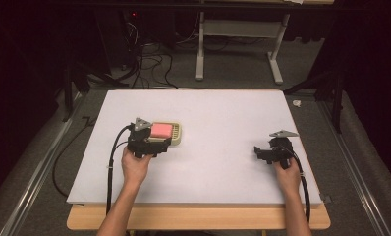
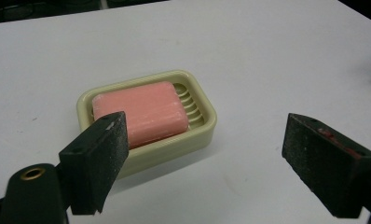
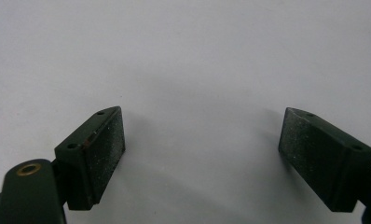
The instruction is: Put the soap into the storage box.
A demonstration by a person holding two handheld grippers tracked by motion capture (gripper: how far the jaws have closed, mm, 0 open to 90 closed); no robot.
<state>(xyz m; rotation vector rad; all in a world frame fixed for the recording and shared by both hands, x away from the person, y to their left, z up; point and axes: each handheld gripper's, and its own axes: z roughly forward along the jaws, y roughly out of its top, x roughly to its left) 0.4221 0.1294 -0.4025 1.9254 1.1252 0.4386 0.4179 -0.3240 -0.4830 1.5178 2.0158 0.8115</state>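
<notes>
Spread left gripper point(image 2: 204, 154) fingers near pink soap point(image 2: 139, 112) in dish point(image 2: 203, 127), right gripper point(image 3: 202, 154) spread over table point(image 3: 183, 56).

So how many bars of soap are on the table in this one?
1. The pink soap bar lies in the cream soap dish, just ahead of the open left gripper. The right gripper is far off, over bare table.

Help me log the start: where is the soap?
In the high view the soap lies in its dish on the table's left half, just beyond the open left gripper.
</notes>
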